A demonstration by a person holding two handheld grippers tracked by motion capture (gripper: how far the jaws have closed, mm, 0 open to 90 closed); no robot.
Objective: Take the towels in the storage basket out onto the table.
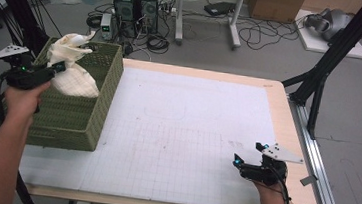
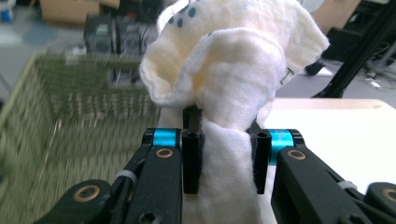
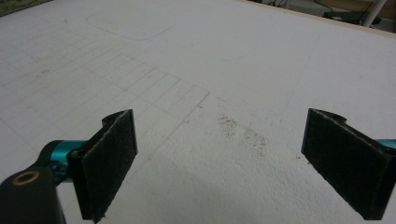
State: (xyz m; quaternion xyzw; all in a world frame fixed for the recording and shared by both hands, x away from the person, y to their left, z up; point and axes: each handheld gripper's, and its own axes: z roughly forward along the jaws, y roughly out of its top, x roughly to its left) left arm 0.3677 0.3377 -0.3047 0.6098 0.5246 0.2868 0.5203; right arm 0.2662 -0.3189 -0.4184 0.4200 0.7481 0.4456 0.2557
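Observation:
A cream cloth (image 1: 74,64) hangs bunched above the green woven basket (image 1: 71,121) at the table's left. My left gripper (image 1: 57,67) is shut on it, raised over the basket's rim. In the left gripper view the cloth (image 2: 233,70) bulges above the jaws and is pinched between the two black pads (image 2: 191,158); small dark dots mark its top. My right gripper (image 1: 246,161) rests low over the white gridded mat near the front right corner. Its pads (image 3: 107,158) stand wide apart with nothing between them.
The white gridded mat (image 1: 181,132) covers most of the wooden table (image 1: 281,106). Black frame legs rise at the far left and far right. Computer cases, cables and cardboard boxes lie on the floor beyond the table's far edge.

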